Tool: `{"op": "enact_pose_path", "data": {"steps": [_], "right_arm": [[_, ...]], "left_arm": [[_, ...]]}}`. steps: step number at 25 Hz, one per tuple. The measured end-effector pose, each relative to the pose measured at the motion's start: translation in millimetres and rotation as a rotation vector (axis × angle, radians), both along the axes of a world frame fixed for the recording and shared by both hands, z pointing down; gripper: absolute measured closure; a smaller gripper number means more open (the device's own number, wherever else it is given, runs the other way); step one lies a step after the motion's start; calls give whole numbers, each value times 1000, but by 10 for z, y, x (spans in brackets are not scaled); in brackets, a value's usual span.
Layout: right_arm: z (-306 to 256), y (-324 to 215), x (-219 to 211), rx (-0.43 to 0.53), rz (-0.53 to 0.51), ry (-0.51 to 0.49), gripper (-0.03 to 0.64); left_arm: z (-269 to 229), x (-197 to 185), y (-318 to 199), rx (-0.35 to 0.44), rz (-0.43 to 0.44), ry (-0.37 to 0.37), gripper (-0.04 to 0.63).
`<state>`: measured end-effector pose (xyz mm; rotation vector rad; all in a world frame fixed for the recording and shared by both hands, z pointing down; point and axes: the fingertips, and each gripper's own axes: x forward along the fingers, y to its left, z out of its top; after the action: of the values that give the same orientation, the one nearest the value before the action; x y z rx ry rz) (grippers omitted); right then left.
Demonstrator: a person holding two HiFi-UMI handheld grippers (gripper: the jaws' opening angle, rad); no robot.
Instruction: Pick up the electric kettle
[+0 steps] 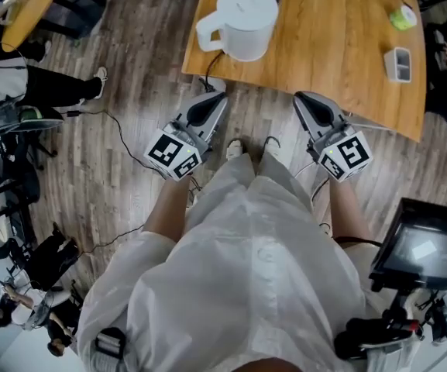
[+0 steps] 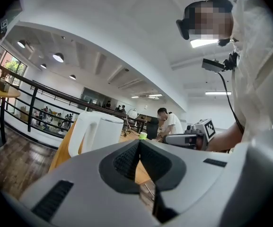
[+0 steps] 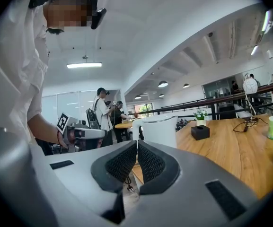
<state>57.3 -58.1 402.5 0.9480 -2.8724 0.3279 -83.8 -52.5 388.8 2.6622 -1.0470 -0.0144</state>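
Your left hand-held gripper (image 1: 218,99) is closed, its two dark pads pressed together with nothing between them. Your right hand-held gripper (image 1: 301,98) is closed and empty in the same way. You hold both out in front of you above the wooden floor (image 1: 130,91), side by side and apart, with their tips close to the near edge of the surface (image 1: 339,60).

The kettle (image 1: 242,20) stands upright on the surface near its near left corner. It is white, its lid is on, and its handle is turned to the left in the head view. It sits ahead of the gap between your two grippers, nearer the left one, and neither touches it. A dark cord (image 1: 210,74) runs from under the kettle over the edge of the surface.

Farther right on the surface lie a small green thing (image 1: 402,18) and a small white tray (image 1: 398,63), both well apart from the kettle. In the right gripper view a black box (image 3: 200,132) stands on the surface to the right of the kettle.
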Motion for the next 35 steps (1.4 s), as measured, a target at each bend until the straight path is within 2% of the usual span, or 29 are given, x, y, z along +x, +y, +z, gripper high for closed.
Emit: {"op": "enact_pose_path", "data": {"steps": [6,12,17,21,24,28,31,35], "right_arm": [[190,-262,35,-27,-43,23,603],[427,-393,-20,-37,-77,20,603],[539,-696,-4,-36,-79,17,603],[625,-845,36,-33,-69,15,603],[673,-894,34,-35,-69,17,603],[730,-913,29,-43,-73,27,603],[784,-929,13,-44,-76,33,603],[825,-941,-5,-44,-80,41,603]], "left_arm": [[149,0,-194,-8,-24,-41,589],[355,-156,-427,10,-77,-89,589],[299,-275,-785,58,-109,-66,586],[240,-421,-993,130,-156,-99,584],[225,-483,-1108,165,-153,-140,538],[218,-502,-1254,203,-116,-193,390],[267,-529,-1408,223,-75,-218,385],[319,-602,-1599,220,-44,-208,382]]}}
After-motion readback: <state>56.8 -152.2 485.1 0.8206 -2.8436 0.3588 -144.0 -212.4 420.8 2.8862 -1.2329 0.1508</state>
